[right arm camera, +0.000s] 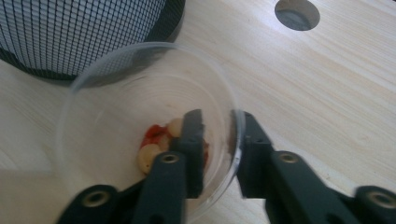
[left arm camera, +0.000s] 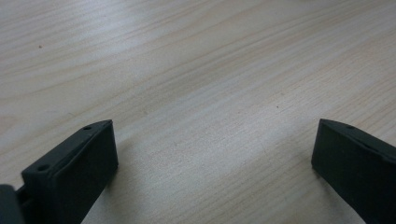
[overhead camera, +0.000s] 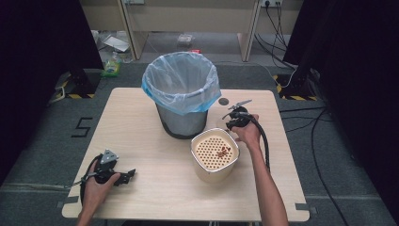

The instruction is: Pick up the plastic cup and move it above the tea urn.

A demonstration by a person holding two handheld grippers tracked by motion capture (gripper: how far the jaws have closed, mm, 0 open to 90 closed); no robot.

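Note:
A clear plastic cup stands on the wooden table, with a few red and pale food bits at its bottom. My right gripper straddles the cup's near rim, one jaw inside and one outside. The outer pad lies at the wall, while a gap shows between the inner pad and the wall. In the high view the right gripper is just right of the bin. My left gripper rests low at the table's front left, and its jaws stand wide apart over bare wood.
A mesh bin lined with a blue bag stands at the table's middle back. In front of it sits a white container with a perforated insert and some reddish scraps. A round hole is in the tabletop.

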